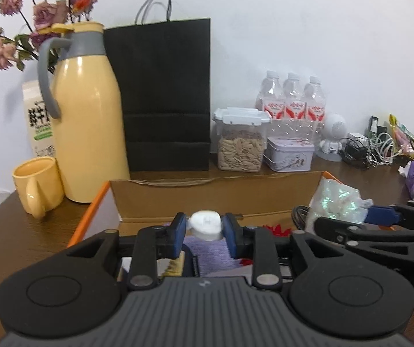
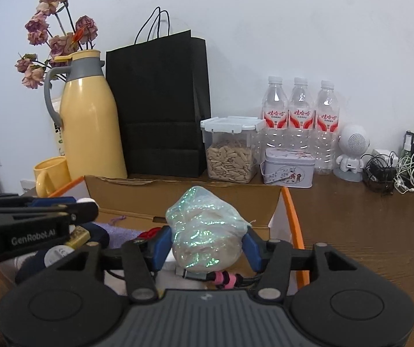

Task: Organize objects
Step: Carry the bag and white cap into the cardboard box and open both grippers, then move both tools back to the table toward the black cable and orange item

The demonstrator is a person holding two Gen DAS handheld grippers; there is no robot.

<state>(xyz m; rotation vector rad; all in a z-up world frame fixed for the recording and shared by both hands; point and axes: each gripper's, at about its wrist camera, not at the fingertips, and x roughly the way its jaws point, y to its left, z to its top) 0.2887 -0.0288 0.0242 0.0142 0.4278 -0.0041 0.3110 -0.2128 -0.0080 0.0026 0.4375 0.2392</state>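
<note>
While both loads hang over box (image 2: 183,199): left hand-held gripper (image 1: 205,227) clamps white plug (image 1: 206,225), right hand-held gripper (image 2: 207,243) clamps shiny bag (image 2: 207,231); carry toward 12 o'clock, lift clear of rim.

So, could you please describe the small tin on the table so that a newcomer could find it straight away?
Start at the tall black paper bag against the wall; right of it stands a clear container of seeds, with three water bottles behind. The tin sits in front of those bottles, beside the container. It is the only low, opaque box there: pale lilac, lidded, with a floral print.
</note>
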